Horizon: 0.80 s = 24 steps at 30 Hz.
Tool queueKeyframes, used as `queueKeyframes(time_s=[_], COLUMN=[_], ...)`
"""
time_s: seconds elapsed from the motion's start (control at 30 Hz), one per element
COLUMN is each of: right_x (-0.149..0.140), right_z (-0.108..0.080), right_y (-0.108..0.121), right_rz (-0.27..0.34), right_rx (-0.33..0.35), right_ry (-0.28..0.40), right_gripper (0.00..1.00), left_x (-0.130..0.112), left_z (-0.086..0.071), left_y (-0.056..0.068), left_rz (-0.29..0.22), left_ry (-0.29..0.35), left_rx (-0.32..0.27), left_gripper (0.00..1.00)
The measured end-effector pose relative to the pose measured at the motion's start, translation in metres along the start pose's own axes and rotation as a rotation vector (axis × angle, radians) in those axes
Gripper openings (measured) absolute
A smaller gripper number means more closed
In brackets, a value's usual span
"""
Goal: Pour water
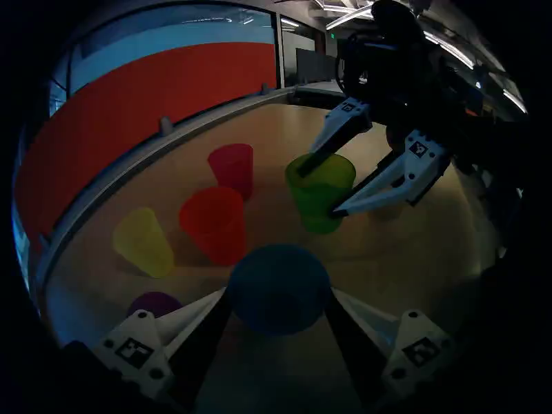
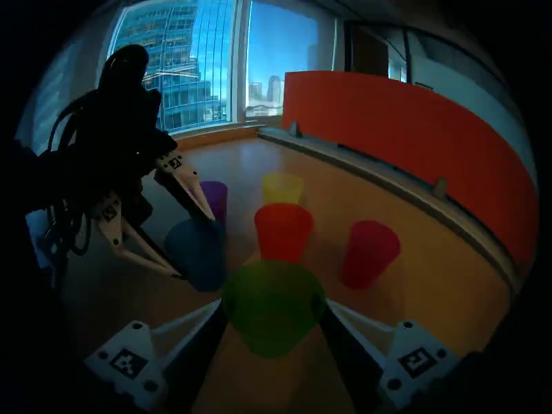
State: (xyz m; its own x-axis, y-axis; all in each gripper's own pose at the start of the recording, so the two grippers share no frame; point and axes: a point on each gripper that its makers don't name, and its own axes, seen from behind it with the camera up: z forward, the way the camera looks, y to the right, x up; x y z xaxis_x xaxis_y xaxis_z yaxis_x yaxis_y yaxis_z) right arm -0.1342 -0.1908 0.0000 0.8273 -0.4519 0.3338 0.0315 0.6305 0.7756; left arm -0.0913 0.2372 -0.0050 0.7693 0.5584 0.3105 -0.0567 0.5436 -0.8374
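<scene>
Left tool (image 1: 278,297) grips blue cup (image 1: 279,276) | right tool (image 2: 272,305) grips green cup (image 2: 270,286)

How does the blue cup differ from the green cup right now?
Colour: the blue cup is dark blue, the green cup bright green.
Holder: the blue cup sits between the left gripper's fingers, the green cup between the right gripper's.
Neighbour: the purple cup is beside the blue cup, not the green cup.
Shared: same tumbler shape, both roughly upright, both gripped.
</scene>
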Motion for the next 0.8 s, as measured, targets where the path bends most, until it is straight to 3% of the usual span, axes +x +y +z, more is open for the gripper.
queueKeyframes(time_s=[0.37,0.8], right_x=[-0.013,-0.024], right_z=[0.006,0.007], right_y=[-0.003,-0.002], right_rz=[0.009,-0.002], right_rx=[0.003,-0.004], right_ry=[-0.020,-0.035], right_gripper=[0.90,0.91], left_x=[-0.007,-0.015], left_z=[0.001,-0.001], left_y=[-0.001,0.002], left_rz=[0.031,0.032], left_ry=[-0.022,-0.051], left_rx=[0.011,0.004], left_gripper=[0.91,0.92])
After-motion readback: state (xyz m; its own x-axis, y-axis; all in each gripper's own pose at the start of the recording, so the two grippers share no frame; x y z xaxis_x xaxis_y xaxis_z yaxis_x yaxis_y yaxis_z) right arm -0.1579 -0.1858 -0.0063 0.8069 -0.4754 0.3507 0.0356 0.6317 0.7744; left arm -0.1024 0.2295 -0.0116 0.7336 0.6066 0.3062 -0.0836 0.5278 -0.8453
